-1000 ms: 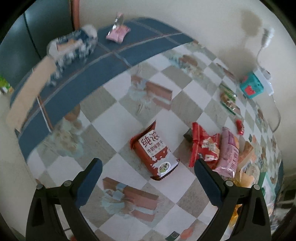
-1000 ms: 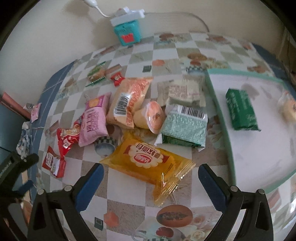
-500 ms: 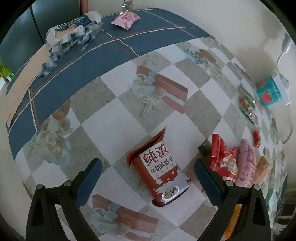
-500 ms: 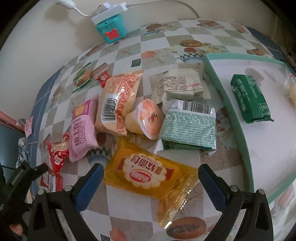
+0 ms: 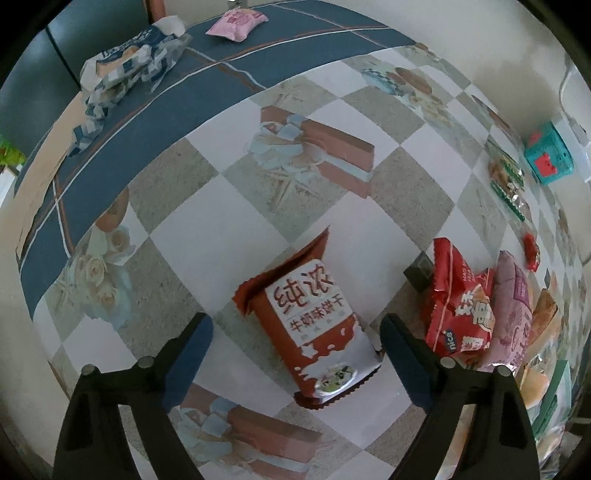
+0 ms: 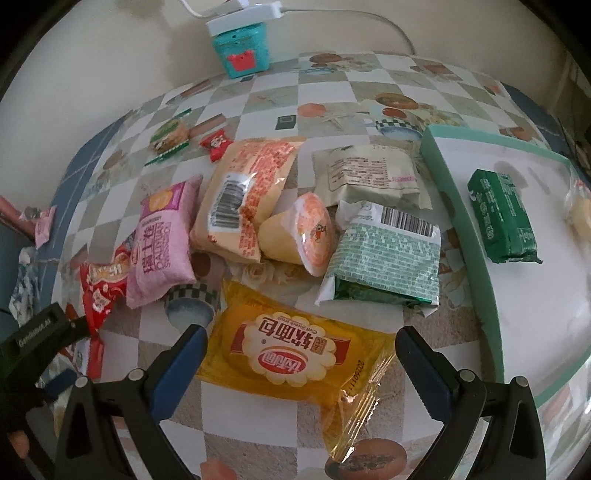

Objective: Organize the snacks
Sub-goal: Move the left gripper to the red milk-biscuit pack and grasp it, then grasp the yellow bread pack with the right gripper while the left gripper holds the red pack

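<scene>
Checked vinyl cloth with blue border point(image 5: 207, 122) covers the tabletop. Teal cube-shaped box bearing a red crab mark point(image 6: 242, 55) stands at the wall edge; white power strip point(image 6: 243, 16) rests on top of it, white cable point(image 6: 388, 22) trailing along the cream wall point(image 6: 92, 62).

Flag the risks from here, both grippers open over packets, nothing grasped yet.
1. The right gripper straddles the yellow bread packet; its crinkly clear end could be all the pads catch, so it may slip.
2. The green-patterned packet lies close beyond it and could get nudged on the way down.
3. The left gripper straddles the brown biscuit packet, which sits skewed between the fingers; closing may twist it toward the red packet.
</scene>
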